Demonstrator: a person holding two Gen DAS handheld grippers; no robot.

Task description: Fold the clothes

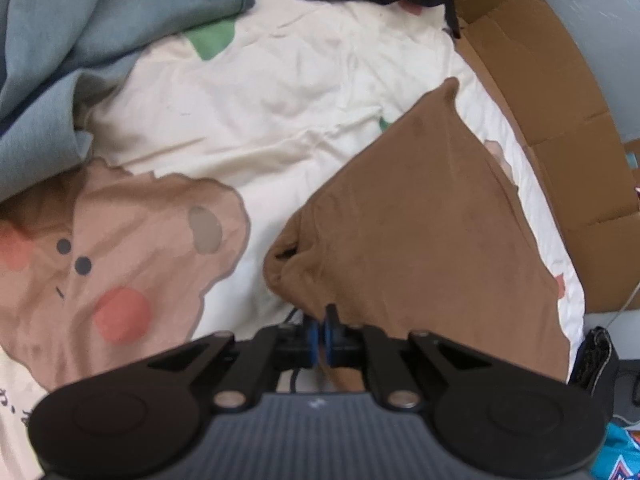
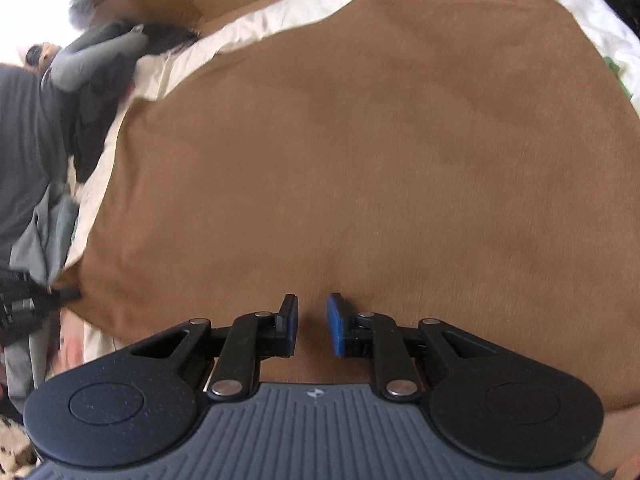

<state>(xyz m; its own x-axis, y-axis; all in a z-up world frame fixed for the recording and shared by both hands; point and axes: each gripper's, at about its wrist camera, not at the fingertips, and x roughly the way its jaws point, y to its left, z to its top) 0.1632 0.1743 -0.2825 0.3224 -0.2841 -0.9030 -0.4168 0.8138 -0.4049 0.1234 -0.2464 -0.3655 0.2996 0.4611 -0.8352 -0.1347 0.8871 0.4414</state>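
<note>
Left gripper (image 1: 320, 334) fingers pinch brown garment (image 1: 420, 216) edge over cream sheet (image 1: 280, 120).

left gripper (image 1: 322, 334): black linkage arms, blue pads, silver rivets, ribbed grey body | right gripper (image 2: 313, 328): same build | person, left edge: dark grey sleeve (image 2: 24, 136)

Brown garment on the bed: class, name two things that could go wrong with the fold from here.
1. The left gripper pinches only a bunched edge of the brown garment; the edge may slip out.
2. The right gripper is open above the cloth, holding nothing, so the fold could go crooked.
</note>
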